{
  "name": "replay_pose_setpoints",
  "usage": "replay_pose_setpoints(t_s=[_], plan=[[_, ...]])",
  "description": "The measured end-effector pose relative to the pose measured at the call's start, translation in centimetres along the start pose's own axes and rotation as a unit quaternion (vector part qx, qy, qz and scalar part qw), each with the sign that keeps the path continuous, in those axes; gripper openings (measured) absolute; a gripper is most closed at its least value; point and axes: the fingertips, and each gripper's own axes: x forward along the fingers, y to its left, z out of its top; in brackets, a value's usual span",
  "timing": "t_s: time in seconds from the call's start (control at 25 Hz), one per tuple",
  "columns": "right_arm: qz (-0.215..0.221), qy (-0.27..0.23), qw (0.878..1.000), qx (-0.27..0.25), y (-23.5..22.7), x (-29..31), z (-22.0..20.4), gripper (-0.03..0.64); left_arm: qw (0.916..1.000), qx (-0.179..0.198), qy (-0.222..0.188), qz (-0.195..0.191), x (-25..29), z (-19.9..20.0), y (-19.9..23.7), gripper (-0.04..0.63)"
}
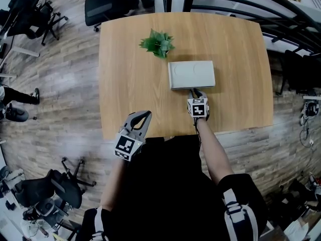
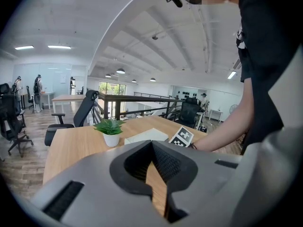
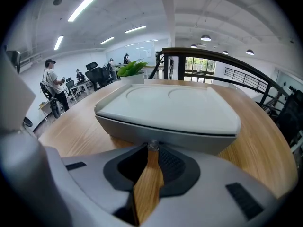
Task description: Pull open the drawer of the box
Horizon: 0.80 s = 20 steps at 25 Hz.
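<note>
At mid-table in the head view, the box (image 1: 191, 75) lies flat on the table (image 1: 125, 89), just beside a potted plant (image 1: 157, 42). The right gripper (image 1: 196, 91) has its tips at the box's near face. The left gripper (image 1: 144, 114) hangs over the table's near edge, well apart from the box.

Left gripper view: the jaws are together at the tips with nothing between them; only bare tabletop shows through the gap behind.

Right gripper view: the jaw tips are closed against a small knob (image 3: 152, 146) at the centre of the drawer front (image 3: 199, 138). The drawer appears fully shut, flush under the lid. The knob is tiny and partly covered by the tips, so the grip appears seated but cannot be confirmed as deep.

Assessment: the pull should run straight back along the table, level, without lifting. The box looks light and unrestrained and may slide with the drawer. The idle left gripper could brace its top or far side. A slow draw would limit slip off the knob.
</note>
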Motion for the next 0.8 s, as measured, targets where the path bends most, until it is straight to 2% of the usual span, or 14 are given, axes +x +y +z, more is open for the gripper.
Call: replay_pose_setpoints(t_s=[0.8], plan=[[-0.012, 0.008, 1.0, 0.01, 0.8, -1.9, -2.2, 0.083, 0.9996, 0.019, -0.006, -0.02, -1.5, 0.1, -0.5, 0.023]])
